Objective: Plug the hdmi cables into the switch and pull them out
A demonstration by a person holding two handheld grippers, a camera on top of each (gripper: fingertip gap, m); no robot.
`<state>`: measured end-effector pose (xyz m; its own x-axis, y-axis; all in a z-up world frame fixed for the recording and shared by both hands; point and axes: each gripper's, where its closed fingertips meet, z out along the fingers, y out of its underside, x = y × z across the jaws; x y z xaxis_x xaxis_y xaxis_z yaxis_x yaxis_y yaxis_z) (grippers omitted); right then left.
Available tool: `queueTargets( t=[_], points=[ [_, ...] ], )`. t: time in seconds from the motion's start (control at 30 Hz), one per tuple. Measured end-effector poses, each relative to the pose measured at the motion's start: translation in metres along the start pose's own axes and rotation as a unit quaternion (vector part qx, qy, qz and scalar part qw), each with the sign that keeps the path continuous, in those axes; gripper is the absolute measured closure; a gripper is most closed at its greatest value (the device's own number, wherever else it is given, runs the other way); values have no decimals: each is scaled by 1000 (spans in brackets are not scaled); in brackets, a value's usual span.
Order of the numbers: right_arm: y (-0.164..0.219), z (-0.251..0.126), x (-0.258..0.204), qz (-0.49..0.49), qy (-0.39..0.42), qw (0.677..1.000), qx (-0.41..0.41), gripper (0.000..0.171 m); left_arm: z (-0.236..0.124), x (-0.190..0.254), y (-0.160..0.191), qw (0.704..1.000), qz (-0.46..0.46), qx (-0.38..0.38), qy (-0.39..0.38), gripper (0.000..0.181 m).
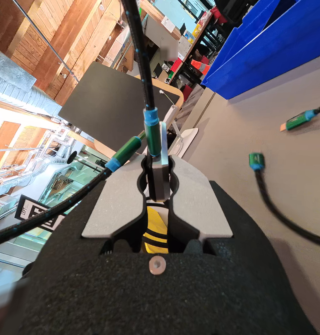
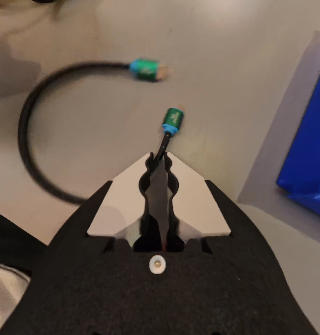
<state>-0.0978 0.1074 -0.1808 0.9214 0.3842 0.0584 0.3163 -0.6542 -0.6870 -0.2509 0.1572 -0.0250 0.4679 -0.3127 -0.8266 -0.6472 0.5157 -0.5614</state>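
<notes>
My left gripper (image 1: 157, 161) is shut on the HDMI switch (image 1: 160, 183), a thin grey and black slab held edge-on and lifted off the table. A green HDMI plug (image 1: 152, 139) with a black braided cable sits in its far end. A second green plug (image 1: 126, 150) meets the switch from the left. Two more green plugs (image 1: 256, 160) (image 1: 299, 120) show over the table to the right. My right gripper (image 2: 158, 155) is shut on a black cable just behind its green plug (image 2: 173, 119), which points away. Another plug (image 2: 146, 71) lies on the table with its cable curled.
Blue plastic bins stand at the right of the grey table (image 1: 228, 145) in the left wrist view (image 1: 264, 54) and in the right wrist view (image 2: 309, 145). A black panel (image 1: 104, 101) and a white stand base (image 1: 188, 137) lie beyond the table edge. There is about 25 centimeters between the tips of the two grippers.
</notes>
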Motion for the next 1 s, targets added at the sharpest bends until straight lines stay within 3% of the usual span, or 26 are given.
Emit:
queueTargets(
  t=[0.2, 0.43, 0.53, 0.67, 0.77, 0.87, 0.93, 1.0],
  points=[
    [-37, -39, 42, -80, -26, 993, 87, 165, 1, 7, 3, 1000, 9, -6, 15, 161],
    [-11, 9, 27, -162, -70, 984, 27, 164, 5, 15, 0, 999, 35, -7, 26, 161],
    [-12, 14, 19, -173, -91, 979, 49, 151, 5, 16, 0, 999, 35, -6, 29, 161],
    [-21, 12, 12, -140, -162, 973, 81, 148, 4, 20, 1, 998, 37, -1, 41, 161],
    [-31, 12, 11, -123, -193, 969, 97, 149, 3, 25, -1, 998, 37, 3, 52, 161],
    [-22, 21, 7, -125, -213, 968, 51, 149, 4, 28, -2, 998, 39, 3, 59, 161],
    [-21, 25, 9, -130, -202, 970, 41, 164, 4, 31, -4, 997, 38, 9, 65, 161],
    [-28, 20, 8, -139, -200, 967, 73, 165, 4, 35, -6, 997, 37, 15, 72, 161]
  ],
)
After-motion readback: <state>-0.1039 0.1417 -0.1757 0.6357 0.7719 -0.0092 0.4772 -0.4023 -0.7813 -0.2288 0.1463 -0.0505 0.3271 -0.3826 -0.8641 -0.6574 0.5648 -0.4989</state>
